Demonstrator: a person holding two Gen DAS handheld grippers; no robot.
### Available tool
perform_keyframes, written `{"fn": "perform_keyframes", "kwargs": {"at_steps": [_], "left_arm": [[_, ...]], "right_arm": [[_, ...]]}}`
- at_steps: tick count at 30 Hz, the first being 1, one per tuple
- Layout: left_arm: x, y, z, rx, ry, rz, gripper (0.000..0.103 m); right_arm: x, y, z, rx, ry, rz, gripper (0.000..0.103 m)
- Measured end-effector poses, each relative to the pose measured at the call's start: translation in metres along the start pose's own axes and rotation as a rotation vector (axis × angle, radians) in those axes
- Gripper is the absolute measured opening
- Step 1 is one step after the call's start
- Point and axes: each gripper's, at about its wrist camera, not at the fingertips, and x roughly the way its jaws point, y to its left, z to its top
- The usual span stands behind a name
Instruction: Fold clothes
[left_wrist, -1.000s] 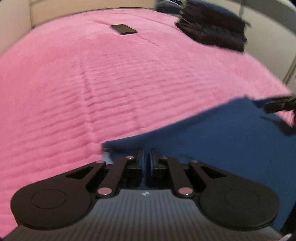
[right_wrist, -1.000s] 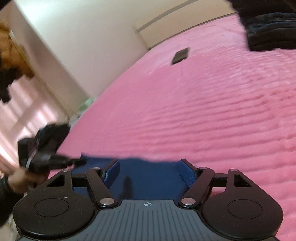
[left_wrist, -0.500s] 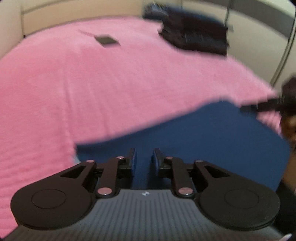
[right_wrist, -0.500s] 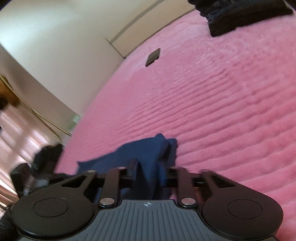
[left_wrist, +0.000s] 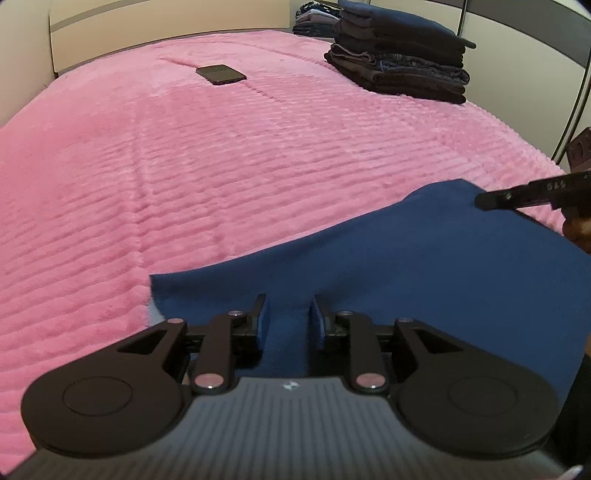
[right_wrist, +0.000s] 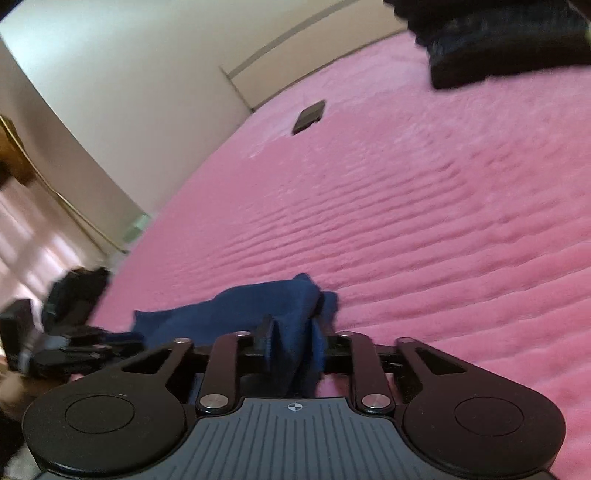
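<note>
A dark blue garment (left_wrist: 424, 266) lies spread over the near right part of a pink bedspread (left_wrist: 221, 166). My left gripper (left_wrist: 288, 314) has its jaws a little apart, with a fold of the blue cloth between them. My right gripper (right_wrist: 293, 334) is shut on a bunched edge of the same garment (right_wrist: 258, 306). The right gripper's fingers (left_wrist: 517, 195) show at the garment's far right corner in the left wrist view. The left gripper (right_wrist: 74, 347) shows at the lower left in the right wrist view.
A stack of folded dark clothes (left_wrist: 402, 62) stands at the bed's far right, also in the right wrist view (right_wrist: 506, 40). A black phone (left_wrist: 221, 74) lies far on the bed, also seen from the right (right_wrist: 309, 116). A headboard and wall lie beyond.
My left gripper's jaws have opened from tightly shut to a little apart. My right gripper has closed on the garment's edge and drawn it up into a bunch.
</note>
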Motion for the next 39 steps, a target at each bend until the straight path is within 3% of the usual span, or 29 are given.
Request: {"fn": "perform_keyframes", "kwargs": {"at_steps": [2,4,9,11,13,15,17,20,23,26,31,32,35,39], "left_arm": [[-0.006,0.002,0.000,-0.005,0.004,0.026,0.024],[-0.021,0.004,-0.003,-0.014,-0.010,0.046,0.024],[-0.075,-0.012,-0.020,-0.017,-0.089,0.039,0.021],[-0.094,-0.021,-0.032,-0.039,-0.124,-0.007,0.021],[-0.097,-0.028,-0.049,-0.054,-0.105,-0.035,0.022],[-0.085,-0.031,-0.069,-0.036,-0.041,-0.018,0.023],[-0.079,-0.028,-0.085,-0.022,-0.030,0.006,0.026],[-0.089,-0.018,-0.090,-0.081,-0.035,0.023,0.026],[-0.094,-0.022,-0.090,-0.030,-0.014,0.103,0.025],[-0.106,-0.035,-0.090,0.012,-0.043,0.121,0.022],[-0.116,-0.090,-0.078,0.140,-0.163,0.021,0.024],[-0.113,-0.101,-0.075,0.167,-0.173,-0.011,0.027],[-0.091,-0.125,-0.070,0.223,-0.144,-0.083,0.029],[-0.078,-0.136,-0.071,0.299,-0.121,-0.052,0.033]], "right_arm": [[-0.018,0.017,-0.001,-0.047,-0.028,-0.049,0.036],[-0.041,0.036,-0.008,-0.076,-0.065,-0.023,0.036],[-0.073,0.082,-0.061,-0.106,-0.065,0.157,0.036],[-0.062,0.082,-0.089,-0.117,0.014,0.142,0.036],[-0.060,0.068,-0.107,-0.079,-0.004,0.158,0.036],[-0.072,0.069,-0.106,-0.058,-0.012,0.143,0.036],[-0.084,0.075,-0.107,-0.108,-0.015,0.097,0.036],[-0.096,0.073,-0.112,-0.144,-0.020,0.047,0.036],[-0.102,0.076,-0.120,-0.139,-0.044,0.000,0.036],[-0.104,0.075,-0.130,-0.104,-0.061,-0.003,0.037],[-0.107,0.068,-0.134,-0.049,-0.070,-0.029,0.038],[-0.107,0.066,-0.135,-0.044,-0.053,-0.047,0.045],[-0.110,0.064,-0.139,-0.061,-0.033,-0.084,0.048],[-0.113,0.070,-0.143,-0.140,-0.066,-0.058,0.048]]}}
